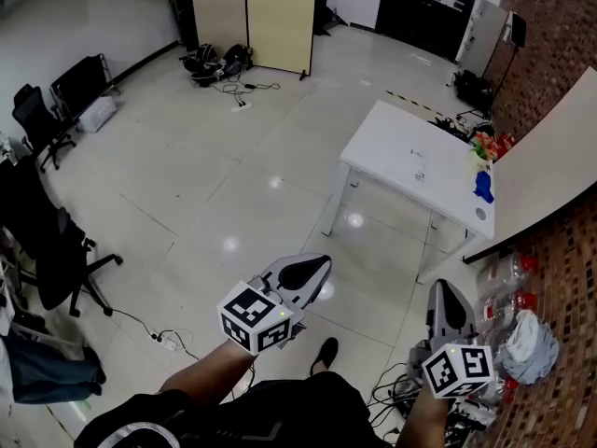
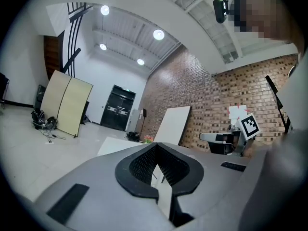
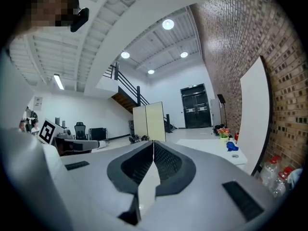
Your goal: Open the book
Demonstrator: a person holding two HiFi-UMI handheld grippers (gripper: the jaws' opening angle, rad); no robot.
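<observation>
No book can be made out in any view. A white table (image 1: 401, 161) stands a few steps ahead on the tiled floor, with a small flat item (image 1: 417, 171), a blue object (image 1: 483, 187) and flowers (image 1: 482, 146) on it. Both grippers are held in the air in front of the person, far from the table. My left gripper (image 1: 317, 264) points level, its jaws meeting at the tip (image 2: 156, 145) with nothing between them. My right gripper (image 1: 441, 287) is also shut and empty (image 3: 153, 141). Each gripper shows in the other's view.
Office chairs (image 1: 56, 250) stand at the left. A folding screen (image 1: 266, 17) is at the back. Cables (image 1: 163, 339) lie on the floor near the person's feet. Bottles and bags (image 1: 518, 329) sit at the right by a brick wall, and a white board (image 1: 550, 175) leans there.
</observation>
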